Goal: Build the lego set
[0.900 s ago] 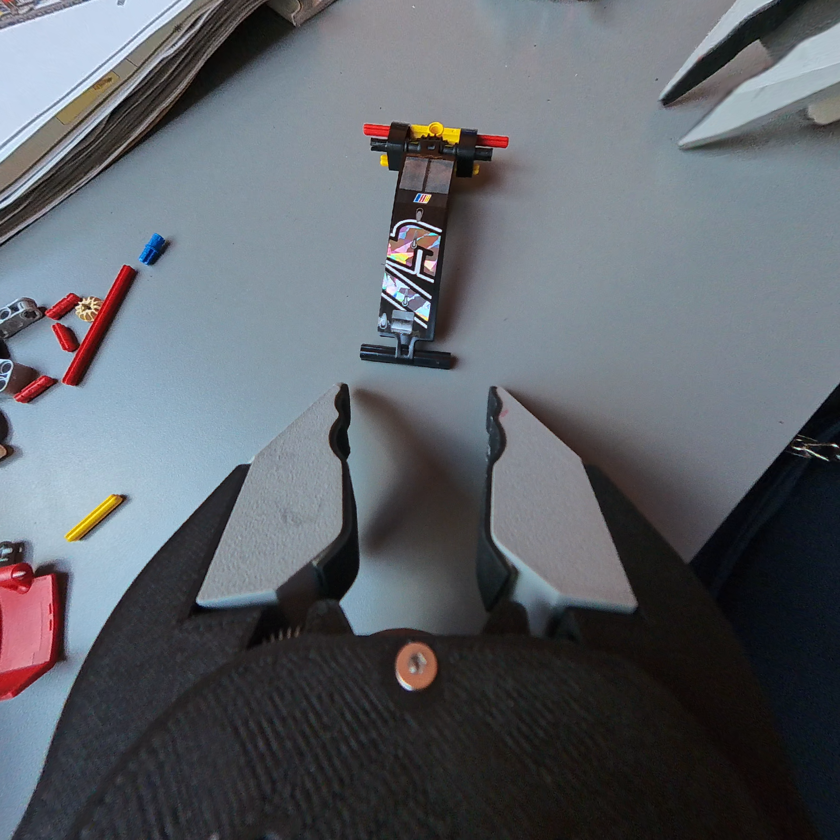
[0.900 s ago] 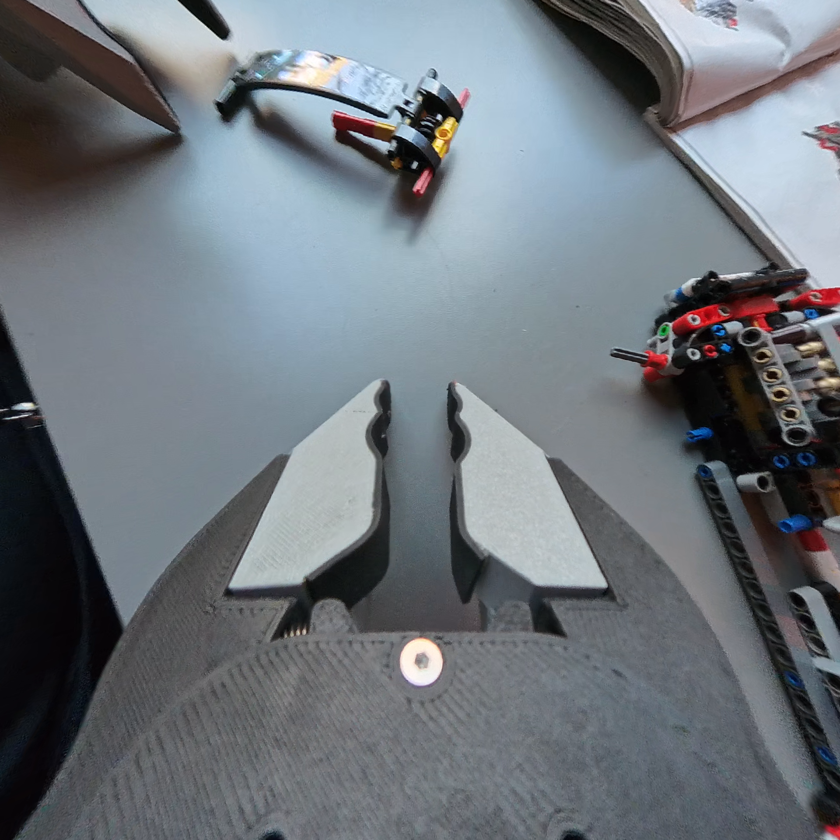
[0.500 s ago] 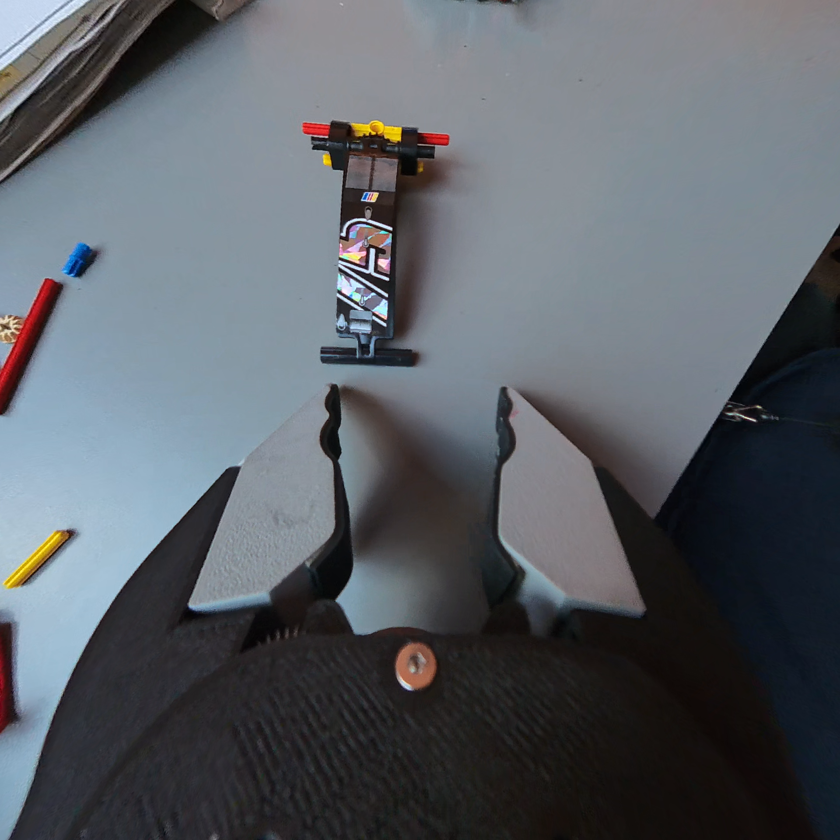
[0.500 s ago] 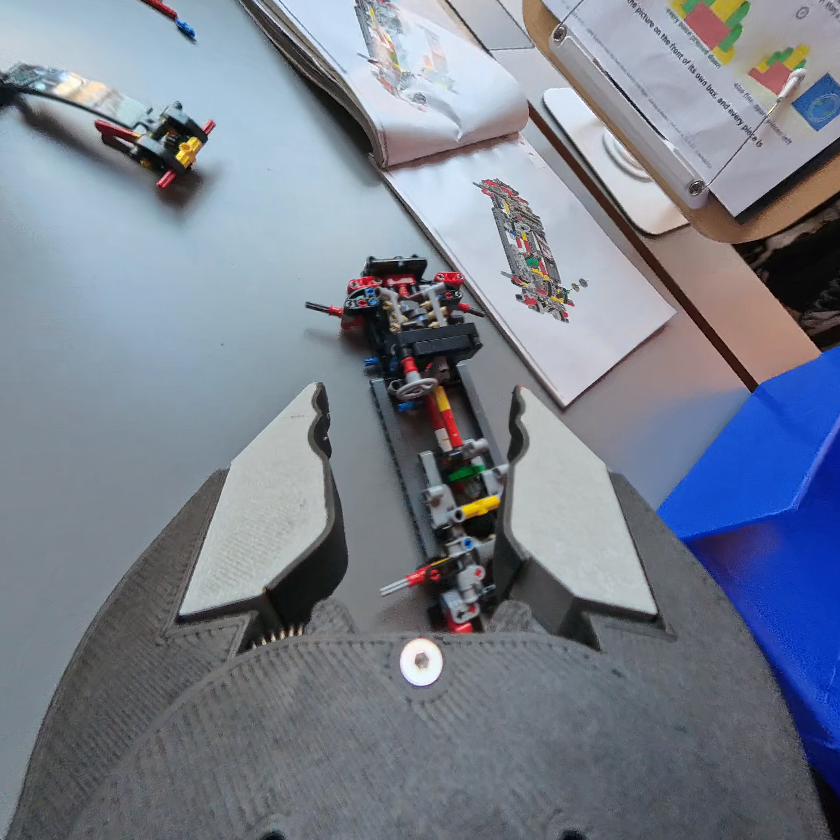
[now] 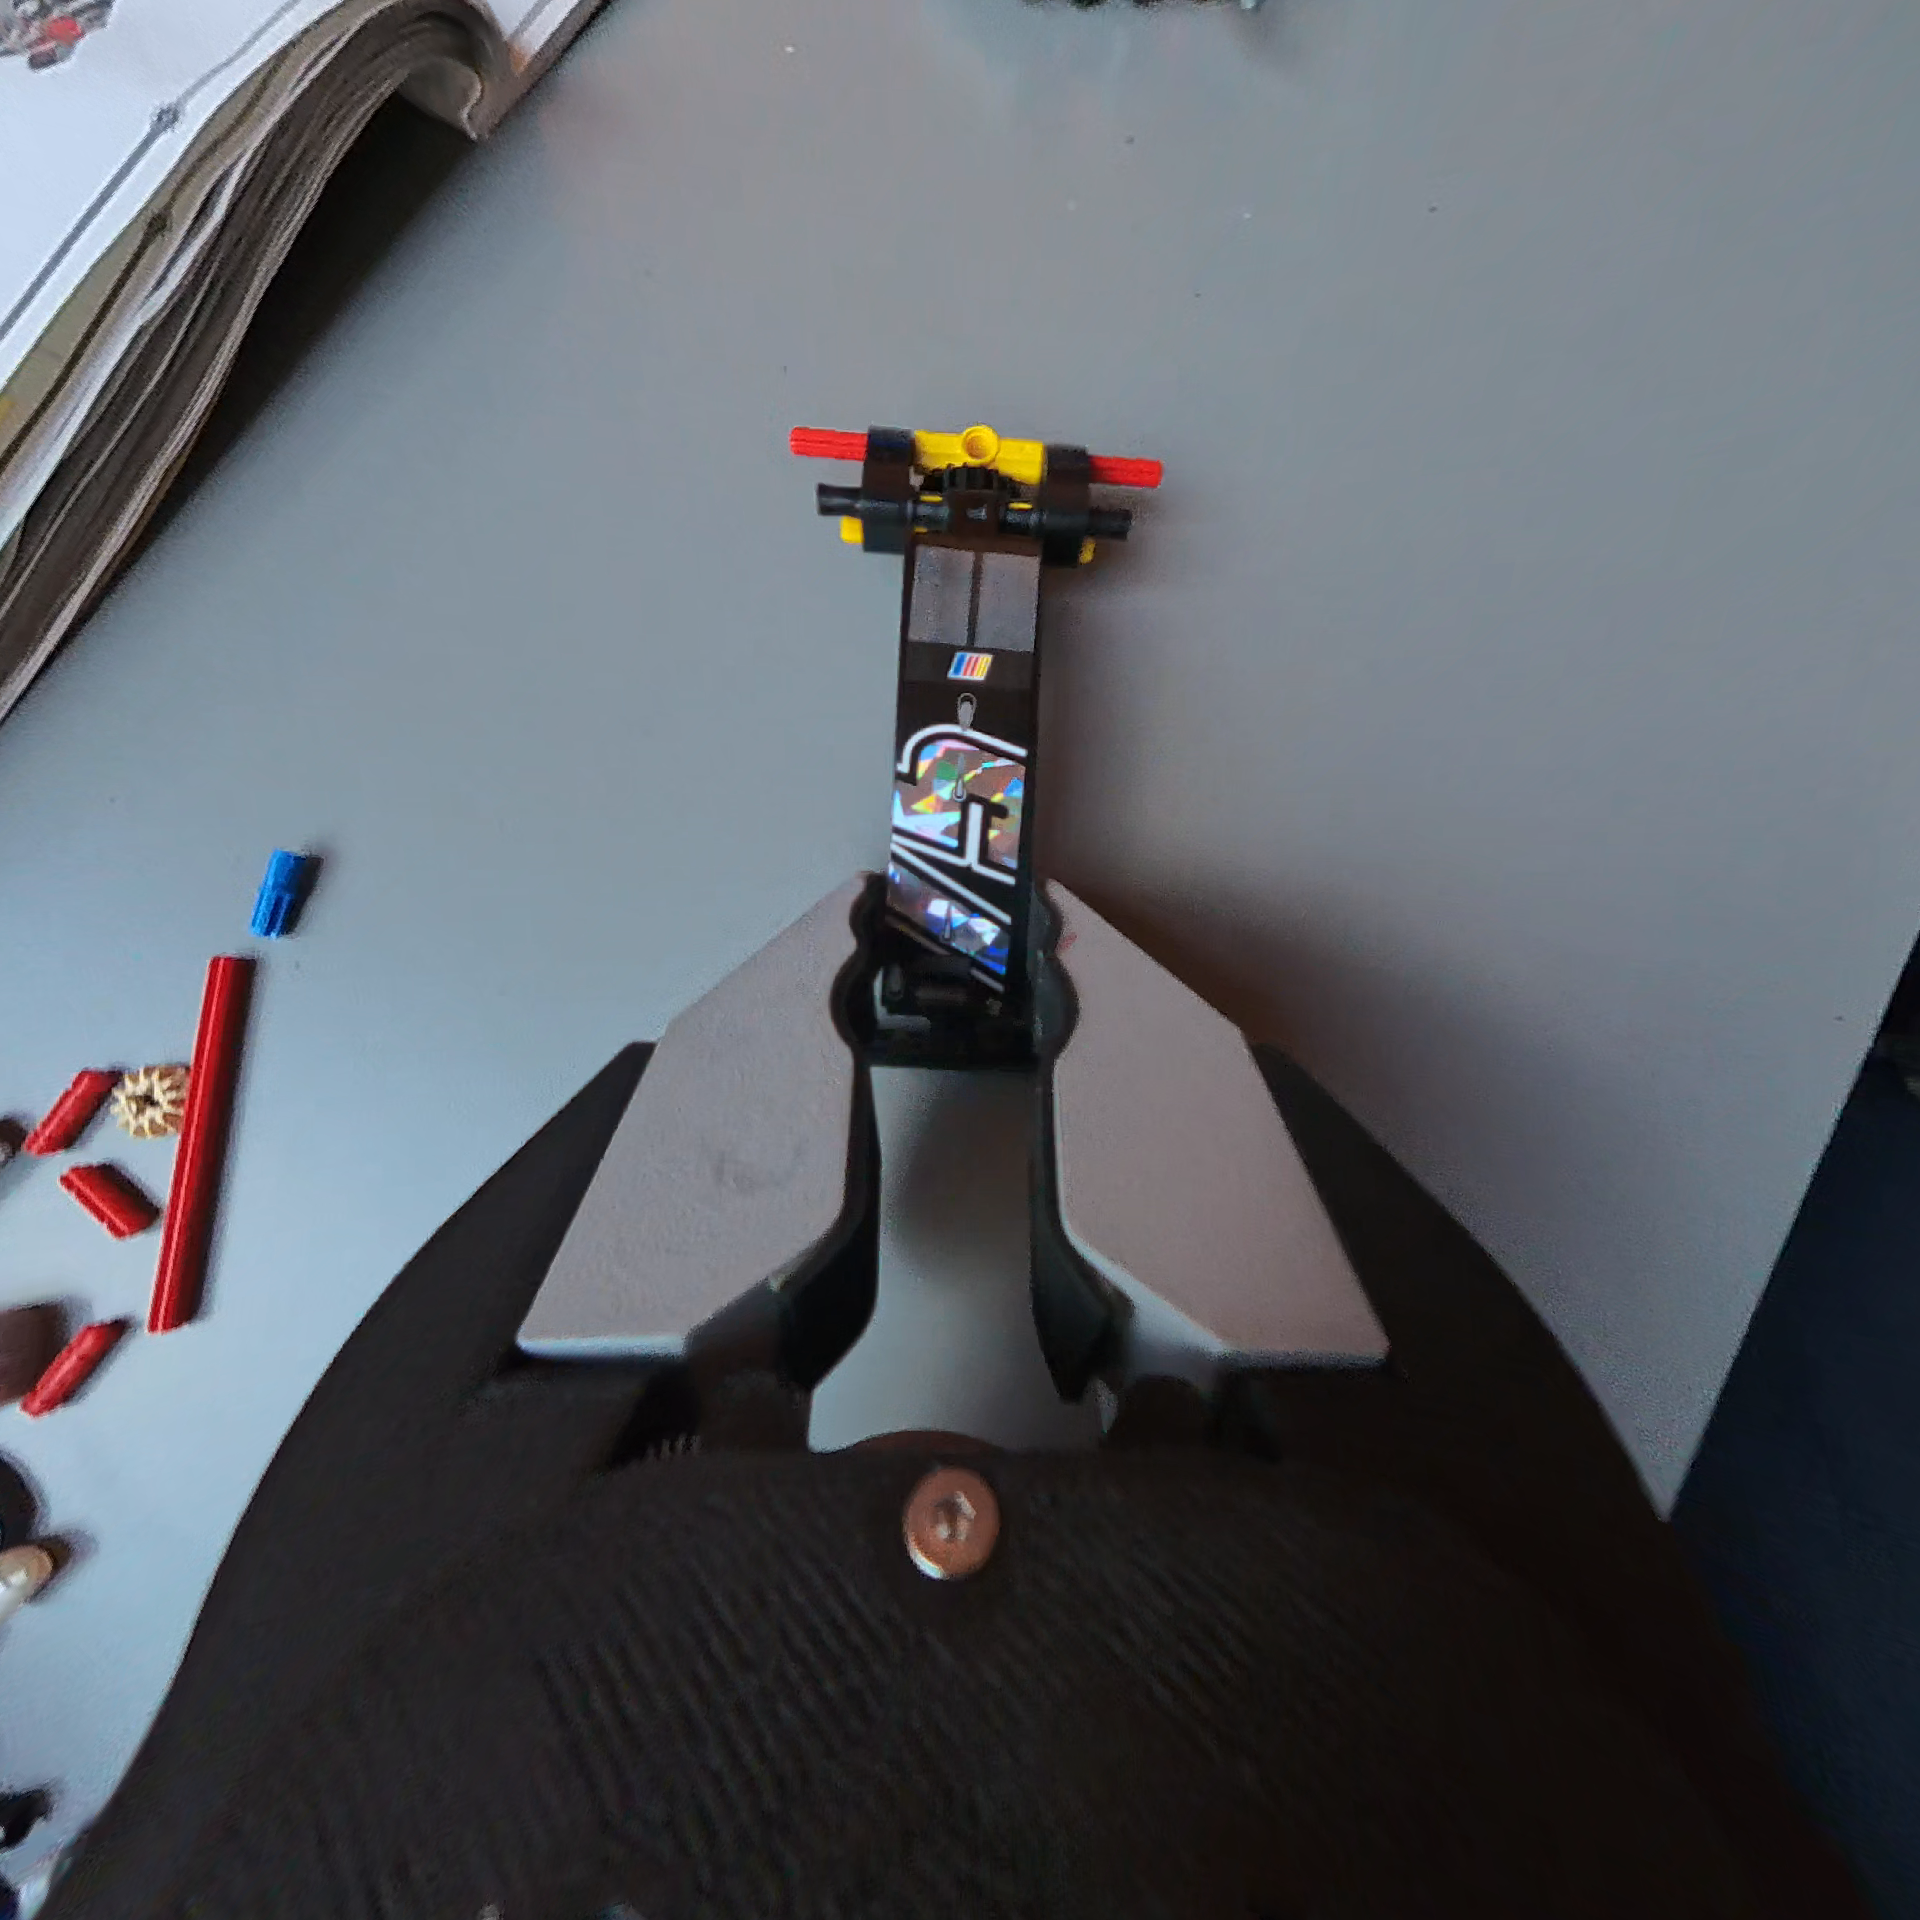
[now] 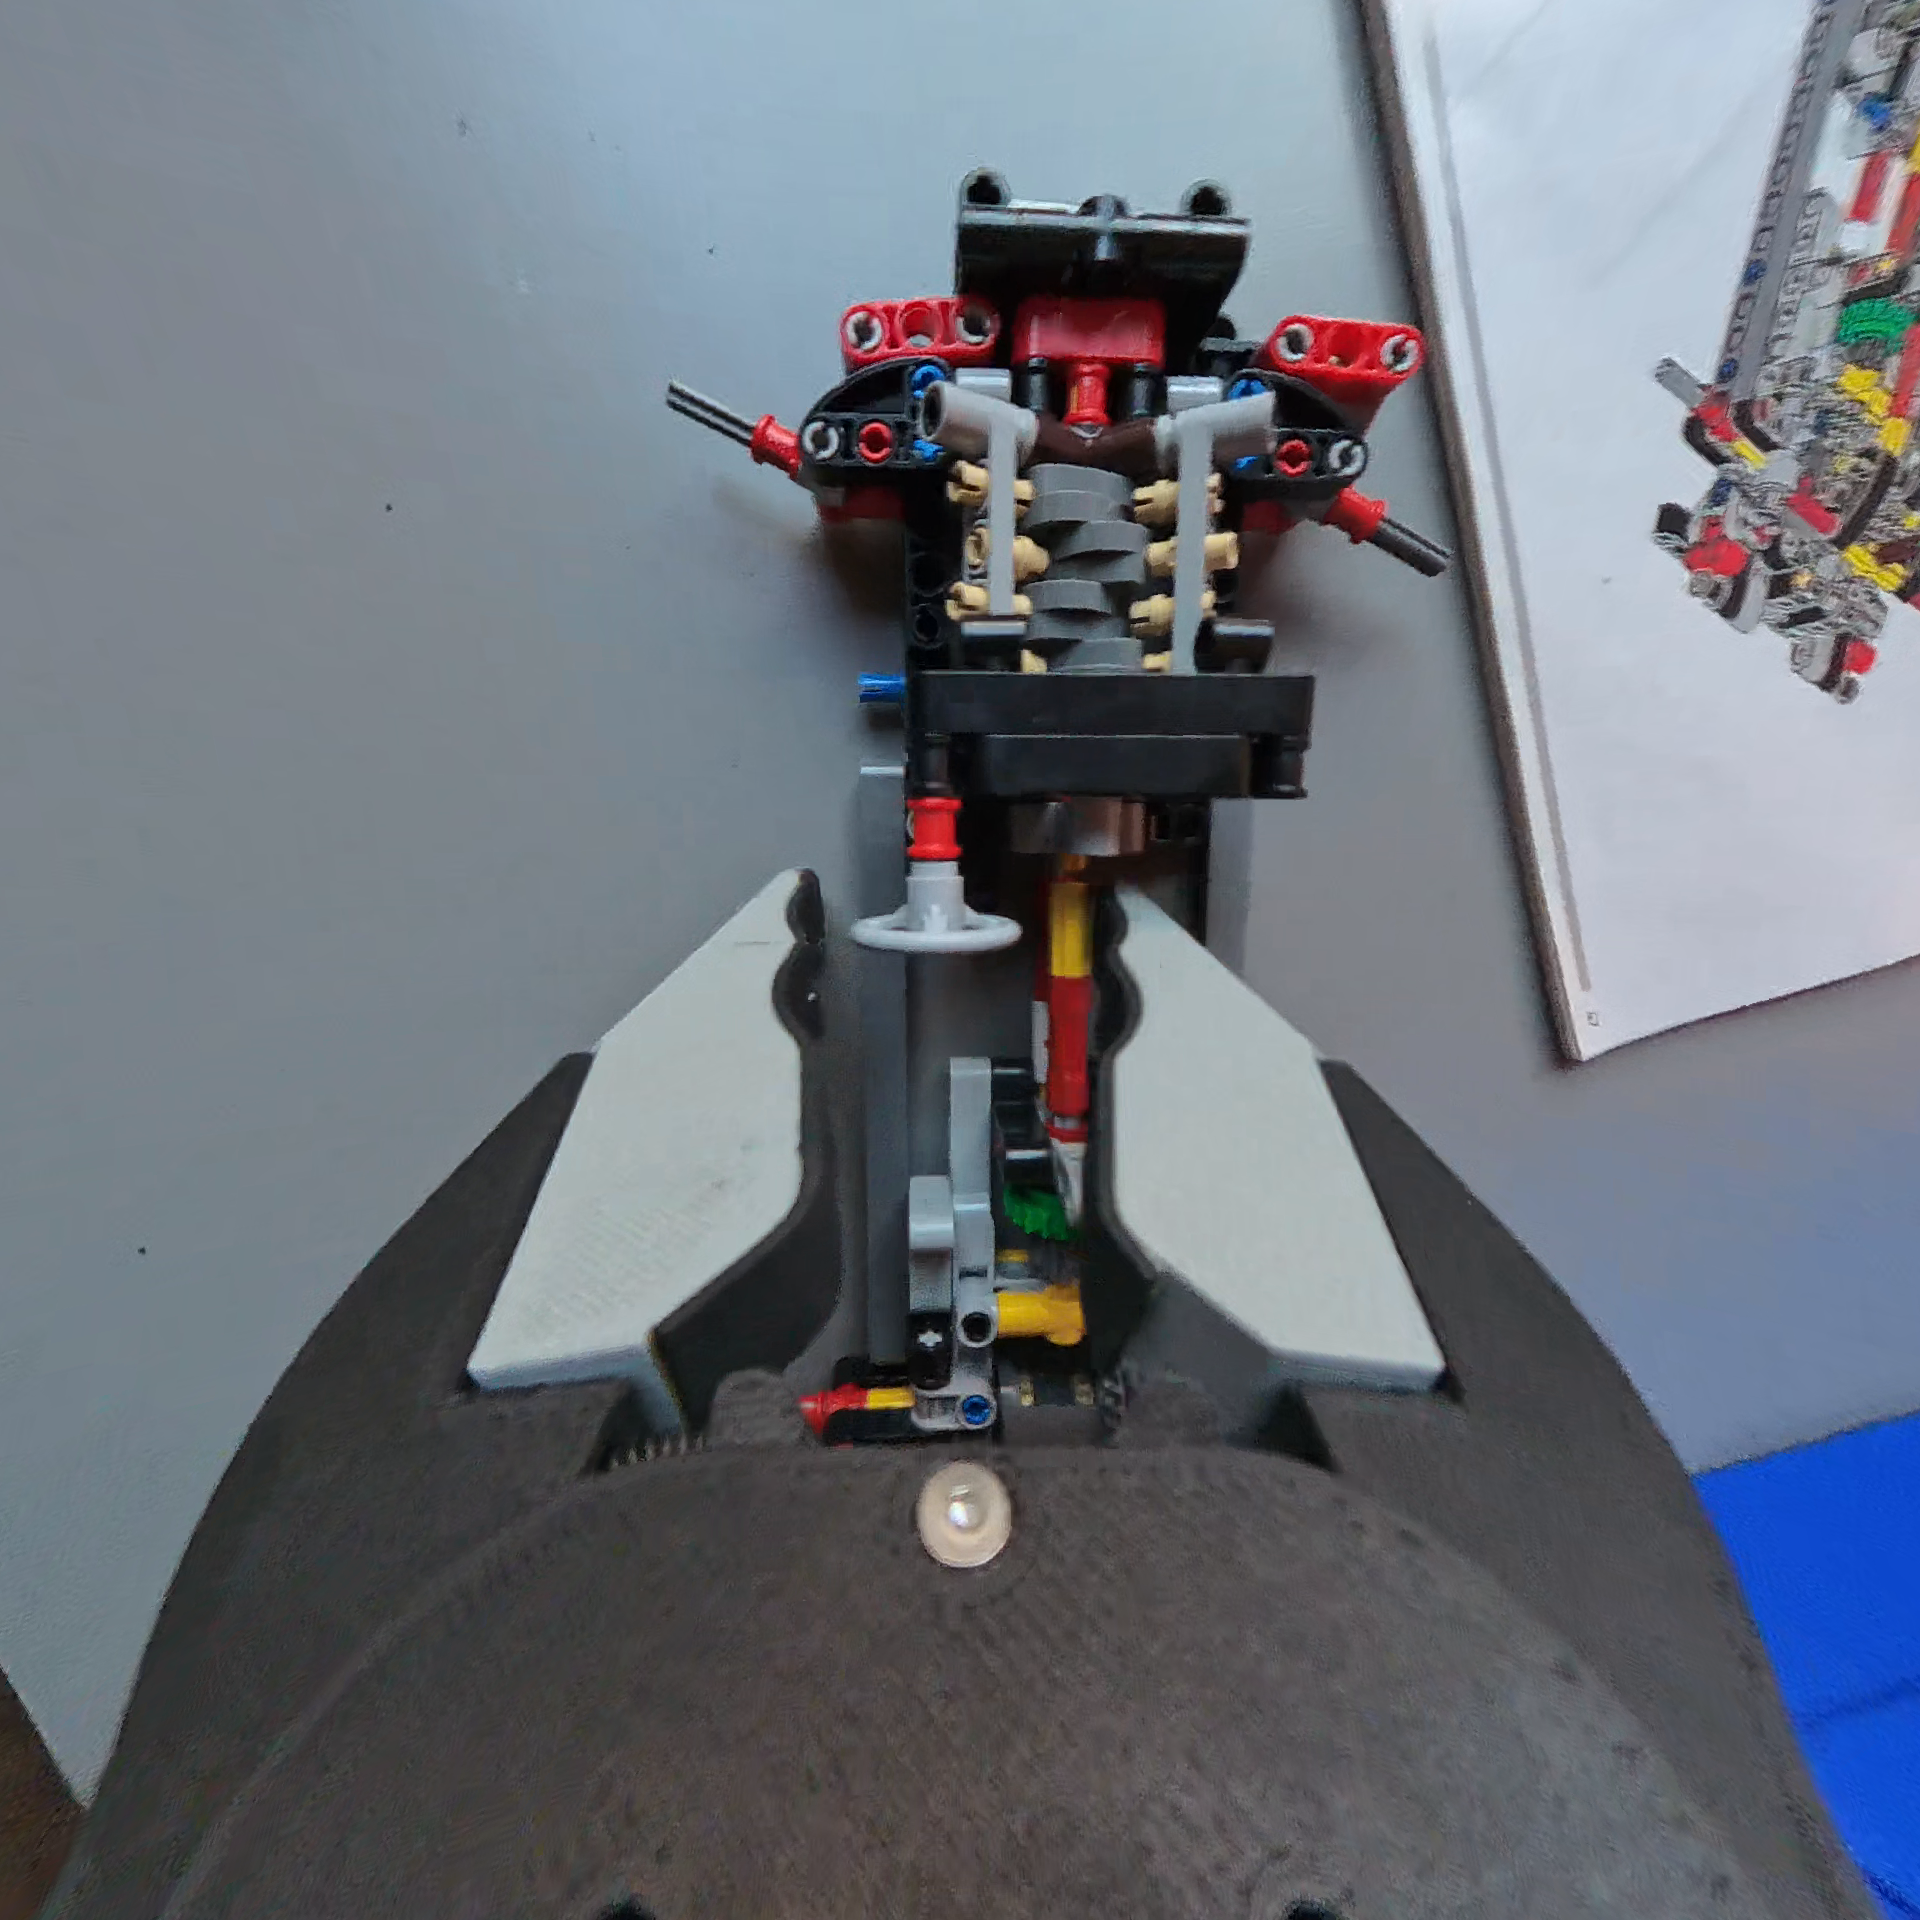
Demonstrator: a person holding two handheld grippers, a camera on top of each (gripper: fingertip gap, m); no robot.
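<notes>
In the left wrist view, a long black panel (image 5: 961,790) with a shiny holographic sticker lies on the grey table (image 5: 1351,520). A red, yellow and black axle assembly (image 5: 975,483) is fixed to its far end. My left gripper (image 5: 956,925) is shut on the panel's near end, with both pads against its long edges. In the right wrist view, a brick-built car chassis (image 6: 1101,707) lies lengthwise. My right gripper (image 6: 961,925) straddles its narrow middle section, beside the grey steering wheel (image 6: 935,930) and the red-yellow shaft (image 6: 1068,977). The fingers stand close to its sides, but I cannot see whether they press.
A thick open instruction booklet (image 5: 156,208) lies at the far left. Loose parts lie to the left: a long red axle (image 5: 203,1132), a blue pin (image 5: 281,894) and a tan gear (image 5: 151,1099). The table edge (image 5: 1787,1195) runs on the right. A printed page (image 6: 1714,520) and a blue bin (image 6: 1829,1662) are right of the chassis. The gap from one gripper's tips to the other's is roughly 30 centimetres.
My left gripper moved forward over the panel's near end and closed on it. My right gripper swung from bare table to over the chassis, and its jaws narrowed around it.
</notes>
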